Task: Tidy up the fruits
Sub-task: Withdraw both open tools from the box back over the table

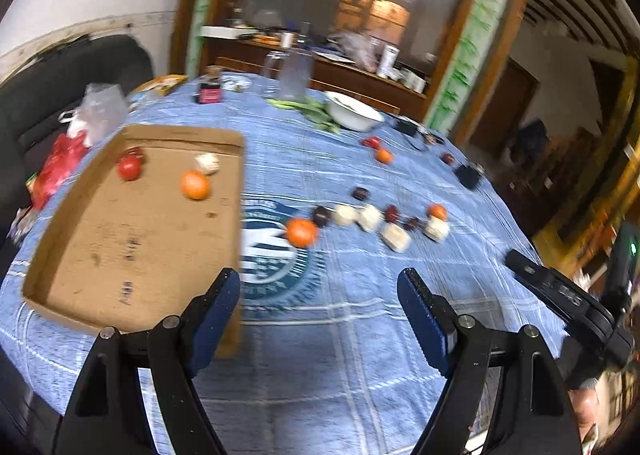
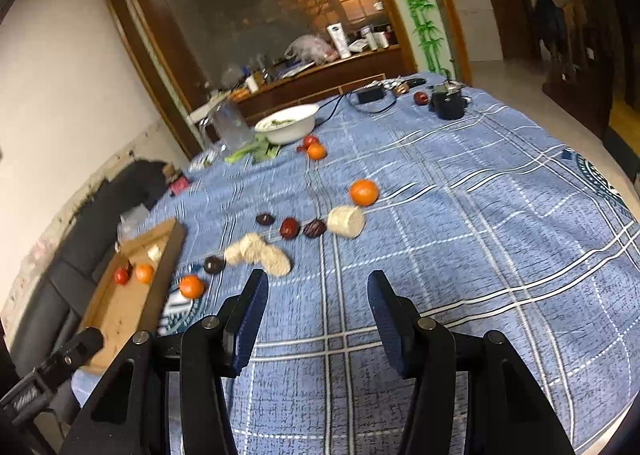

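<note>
A shallow cardboard tray (image 1: 132, 255) lies on the left of the blue tablecloth and holds a red fruit (image 1: 129, 167), an orange (image 1: 195, 185) and a pale chunk (image 1: 208, 163). The tray also shows in the right wrist view (image 2: 120, 311). Loose oranges (image 1: 302, 232) (image 2: 363, 192), dark red dates (image 2: 289, 227) and pale chunks (image 2: 346, 221) lie in a row mid-table. My left gripper (image 1: 320, 287) is open and empty, just right of the tray's near corner. My right gripper (image 2: 318, 289) is open and empty, short of the pale chunks.
A white bowl (image 1: 354, 111) (image 2: 288, 123), greens and a clear jug (image 2: 230, 125) stand at the far side. A black device with cable (image 2: 448, 103) and another orange with a red fruit (image 2: 316, 151) sit beyond. Plastic bags (image 1: 64, 159) lie left of the tray.
</note>
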`<action>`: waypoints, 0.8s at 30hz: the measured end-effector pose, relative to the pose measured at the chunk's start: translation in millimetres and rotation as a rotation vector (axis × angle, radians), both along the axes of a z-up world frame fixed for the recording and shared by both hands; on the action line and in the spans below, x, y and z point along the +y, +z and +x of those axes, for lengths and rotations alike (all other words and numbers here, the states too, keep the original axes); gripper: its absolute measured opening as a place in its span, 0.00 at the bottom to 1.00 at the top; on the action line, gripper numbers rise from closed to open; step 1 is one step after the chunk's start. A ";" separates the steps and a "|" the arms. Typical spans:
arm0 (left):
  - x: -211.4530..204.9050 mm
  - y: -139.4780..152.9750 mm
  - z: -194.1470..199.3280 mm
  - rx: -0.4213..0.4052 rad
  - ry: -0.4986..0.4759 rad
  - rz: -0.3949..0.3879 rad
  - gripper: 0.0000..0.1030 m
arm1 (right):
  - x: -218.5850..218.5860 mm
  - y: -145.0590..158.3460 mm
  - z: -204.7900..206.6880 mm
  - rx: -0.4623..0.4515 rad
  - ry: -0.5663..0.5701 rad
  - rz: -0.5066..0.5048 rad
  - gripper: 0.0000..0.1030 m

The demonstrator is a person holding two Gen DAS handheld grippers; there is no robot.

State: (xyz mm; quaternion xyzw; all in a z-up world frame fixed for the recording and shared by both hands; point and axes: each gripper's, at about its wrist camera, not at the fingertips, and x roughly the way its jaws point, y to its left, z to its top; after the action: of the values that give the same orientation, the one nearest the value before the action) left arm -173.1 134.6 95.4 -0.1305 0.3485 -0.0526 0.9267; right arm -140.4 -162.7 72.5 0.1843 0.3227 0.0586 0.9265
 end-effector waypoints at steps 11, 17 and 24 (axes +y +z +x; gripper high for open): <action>-5.8 -29.2 26.3 0.069 -0.051 0.022 0.78 | -22.7 -28.2 26.9 0.091 -0.007 0.108 0.54; -31.7 -27.5 40.8 0.070 -0.133 0.069 0.78 | -16.8 -24.7 61.4 0.132 0.036 0.088 0.54; -50.6 -24.4 63.3 0.051 -0.194 0.117 0.73 | 3.1 -33.2 102.2 0.161 0.066 -0.043 0.54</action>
State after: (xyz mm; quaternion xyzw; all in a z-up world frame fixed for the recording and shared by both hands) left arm -109.8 84.0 70.9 -0.0434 0.3853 -0.1184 0.9141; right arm -38.3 -159.6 39.2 0.1576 0.4033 0.0671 0.8989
